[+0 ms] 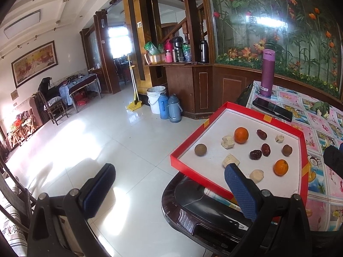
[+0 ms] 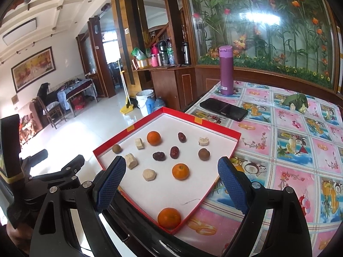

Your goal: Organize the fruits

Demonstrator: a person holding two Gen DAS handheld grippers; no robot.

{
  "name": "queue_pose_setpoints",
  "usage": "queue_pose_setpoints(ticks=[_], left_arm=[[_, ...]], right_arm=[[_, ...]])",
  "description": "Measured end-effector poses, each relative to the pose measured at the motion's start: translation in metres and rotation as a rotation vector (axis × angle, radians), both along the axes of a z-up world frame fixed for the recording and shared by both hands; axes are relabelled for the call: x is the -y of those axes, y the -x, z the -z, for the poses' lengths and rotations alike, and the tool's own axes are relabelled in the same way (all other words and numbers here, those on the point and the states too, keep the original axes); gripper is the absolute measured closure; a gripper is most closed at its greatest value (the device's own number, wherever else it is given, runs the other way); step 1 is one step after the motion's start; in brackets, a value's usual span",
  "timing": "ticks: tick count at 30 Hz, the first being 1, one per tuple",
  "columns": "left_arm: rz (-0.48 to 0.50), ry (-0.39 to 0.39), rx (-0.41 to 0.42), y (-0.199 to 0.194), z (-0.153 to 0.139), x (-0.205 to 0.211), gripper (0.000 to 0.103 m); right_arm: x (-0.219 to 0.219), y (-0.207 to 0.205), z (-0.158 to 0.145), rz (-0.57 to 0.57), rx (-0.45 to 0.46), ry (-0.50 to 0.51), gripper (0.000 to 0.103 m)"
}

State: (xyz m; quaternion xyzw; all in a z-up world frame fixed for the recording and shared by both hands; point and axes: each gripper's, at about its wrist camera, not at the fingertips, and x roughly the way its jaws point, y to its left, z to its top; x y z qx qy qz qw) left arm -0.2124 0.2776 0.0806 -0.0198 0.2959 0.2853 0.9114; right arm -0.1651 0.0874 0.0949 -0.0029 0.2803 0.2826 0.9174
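A red-rimmed white tray (image 2: pixel 216 126) lies on the table corner. It holds three oranges (image 2: pixel 180 171) (image 2: pixel 153 138) (image 2: pixel 169 217), three dark red dates (image 2: pixel 174 152), two brown round fruits (image 2: pixel 203 154) and several pale chunks (image 2: pixel 149 174). My right gripper (image 2: pixel 171 184) is open and empty, just in front of the tray's near side. My left gripper (image 1: pixel 169 184) is open and empty, left of the tray (image 1: pixel 235 109) and partly over the floor; its right finger (image 1: pixel 233 177) overlaps the tray's near edge. An orange (image 1: pixel 241 135) also shows there.
The flowered tablecloth (image 2: pixel 300 150) carries a black phone (image 2: pixel 223 109), a purple bottle (image 2: pixel 226 70) and a green vegetable (image 2: pixel 297 102). The dark table edge (image 1: pixel 193 212) curves below the tray. Tiled floor (image 1: pixel 107 141), buckets and flasks (image 1: pixel 163 105) lie to the left.
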Motion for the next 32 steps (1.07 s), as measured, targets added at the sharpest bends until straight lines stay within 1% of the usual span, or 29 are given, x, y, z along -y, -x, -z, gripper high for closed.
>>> queue_pose_setpoints(ticks=[6,16,27,32], left_arm=[[-0.023,0.012,-0.003,-0.003,0.000,-0.016,0.000],[-0.058,0.007,-0.007,-0.010,-0.007,-0.034,0.000],[-0.094,-0.024,-0.015,-0.020,-0.018,-0.035,0.000],[-0.081,-0.038,-0.014,-0.027,-0.022,-0.022,0.000]], right_arm=[[-0.012,-0.006,-0.001,-0.010,-0.002,0.016,0.015],[-0.032,-0.020,-0.003,-0.039,-0.011,0.031,0.015],[-0.039,-0.039,-0.004,-0.071,-0.028,0.008,0.015],[-0.031,-0.046,-0.003,-0.066,-0.039,0.005,0.015]])
